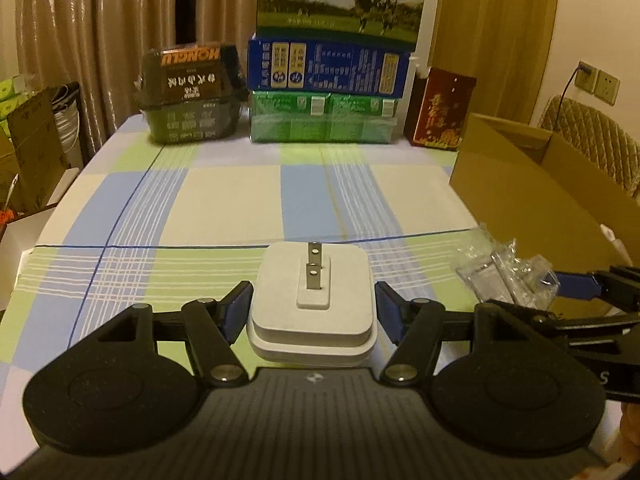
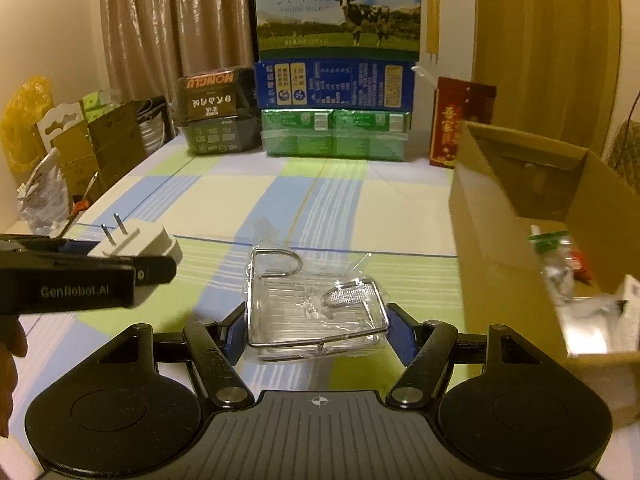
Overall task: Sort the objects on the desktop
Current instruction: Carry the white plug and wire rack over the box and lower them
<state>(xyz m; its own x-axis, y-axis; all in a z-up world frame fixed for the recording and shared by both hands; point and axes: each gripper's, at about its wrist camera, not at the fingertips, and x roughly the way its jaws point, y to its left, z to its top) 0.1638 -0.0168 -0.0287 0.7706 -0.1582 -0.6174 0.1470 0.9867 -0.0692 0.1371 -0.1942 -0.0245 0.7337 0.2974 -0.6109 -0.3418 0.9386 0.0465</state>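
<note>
A white plug adapter [image 1: 313,304] with two flat metal prongs pointing up sits gripped between the blue-padded fingers [image 1: 236,312] of the left gripper [image 1: 313,312], held just above the checked tablecloth on the tabletop [image 1: 224,200]. To its right, the right gripper [image 2: 316,328] has its fingers [image 2: 402,338] closed narrowly on a clear plastic packet of metal wire hooks [image 2: 316,312], which rests on the near part of the tabletop (the crinkled wrap blurs the contents, so their exact number cannot be told). Seen from the right wrist, the left gripper and its adapter sit to the near left of the packet. An open cardboard box [image 2: 504,248] stands on the right side of the tabletop, just beside the packet, with several small packaged items inside. Along the far edge stand a stack of milk cartons [image 2: 336,92], topped by one showing a cow, a dark boxed pack [image 2: 218,116] to the left and a red gift box [image 2: 452,128] to the right. Beige curtains [image 2: 168,20] hang behind. More cardboard boxes [image 2: 96,144] stand off the tabletop at far left.
</note>
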